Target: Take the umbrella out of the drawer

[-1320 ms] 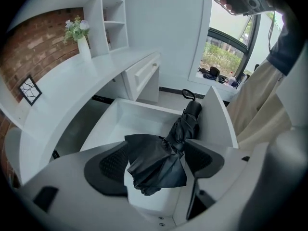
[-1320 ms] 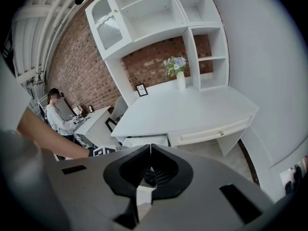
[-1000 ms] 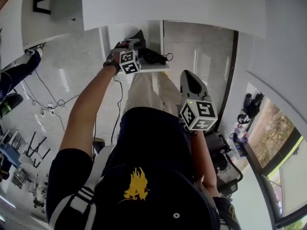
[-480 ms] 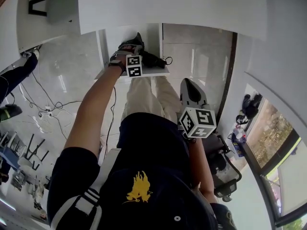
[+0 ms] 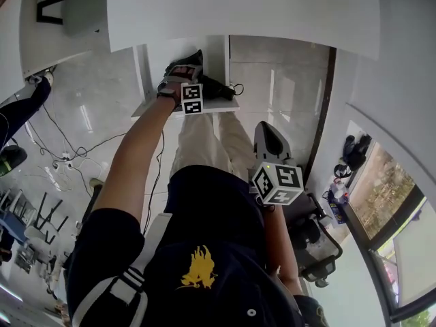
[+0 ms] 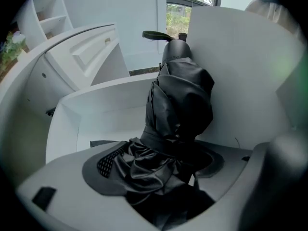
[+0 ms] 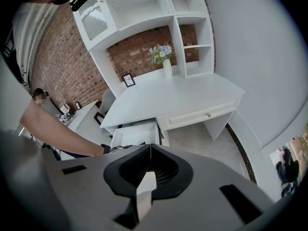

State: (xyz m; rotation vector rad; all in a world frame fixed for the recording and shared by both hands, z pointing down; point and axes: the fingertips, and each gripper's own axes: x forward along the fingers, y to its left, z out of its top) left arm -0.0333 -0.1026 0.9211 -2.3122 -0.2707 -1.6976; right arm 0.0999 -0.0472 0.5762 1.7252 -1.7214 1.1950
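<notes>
Left gripper view shows the left hand-held gripper (image 6: 161, 171) pinching the bunched fabric of the black umbrella (image 6: 180, 100) inside the open drawer (image 6: 96, 114), apparently to lift it, while the right hand-held gripper (image 7: 150, 153), pressed together and empty, hangs clear.

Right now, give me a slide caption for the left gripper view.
Folded black umbrella gripped by the left tool inside the open white drawer.

Bright daylight, sharp centres, strong fisheye warping with dark corners.
</notes>
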